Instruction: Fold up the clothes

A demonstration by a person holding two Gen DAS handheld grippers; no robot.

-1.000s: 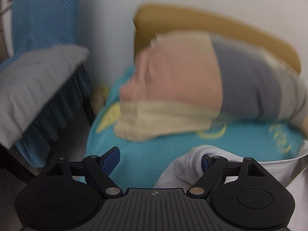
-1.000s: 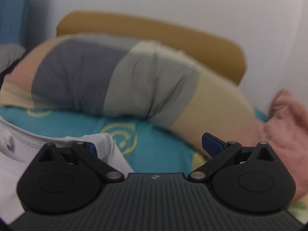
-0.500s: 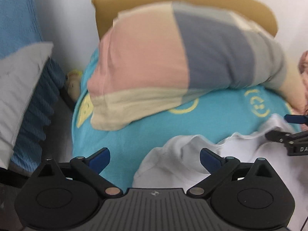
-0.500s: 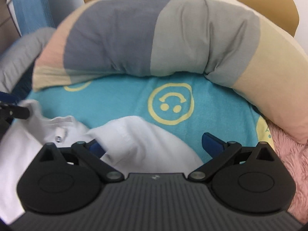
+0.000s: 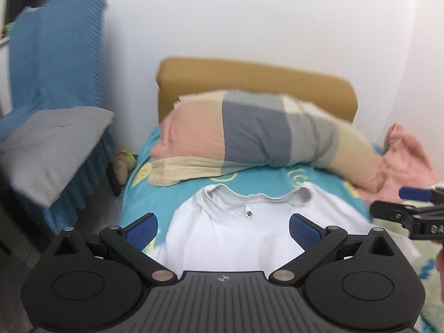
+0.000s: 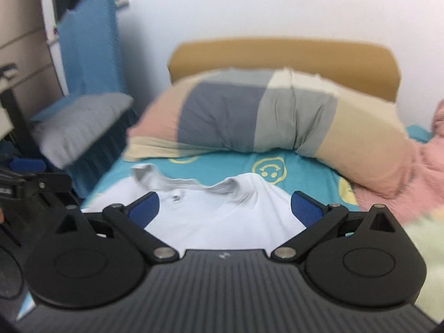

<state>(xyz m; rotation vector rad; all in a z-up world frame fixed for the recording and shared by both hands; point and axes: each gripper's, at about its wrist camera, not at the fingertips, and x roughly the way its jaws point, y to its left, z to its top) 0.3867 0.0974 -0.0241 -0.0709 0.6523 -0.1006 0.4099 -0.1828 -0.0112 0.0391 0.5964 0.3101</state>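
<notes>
Seemingly centred, in the left wrist view the white shirt (image 5: 236,238) lay spread on the bed (image 5: 155,194), collar (image 5: 258,197) toward the striped pillow (image 5: 263,138), its body running back under the left gripper (image 5: 222,229). The fingers (image 5: 141,230) stood wide apart, holding nothing, with the cloth below and between them. The right gripper (image 5: 413,208) showed at the right edge, near the shirt's far shoulder.

From the right wrist view the shirt (image 6: 222,216) again sat straight ahead, with the collar (image 6: 188,184) pointing away. The right gripper (image 6: 224,208) was likewise spread and empty. No containers showed. Either hand seemed equally near its own shoulder of the shirt.
</notes>
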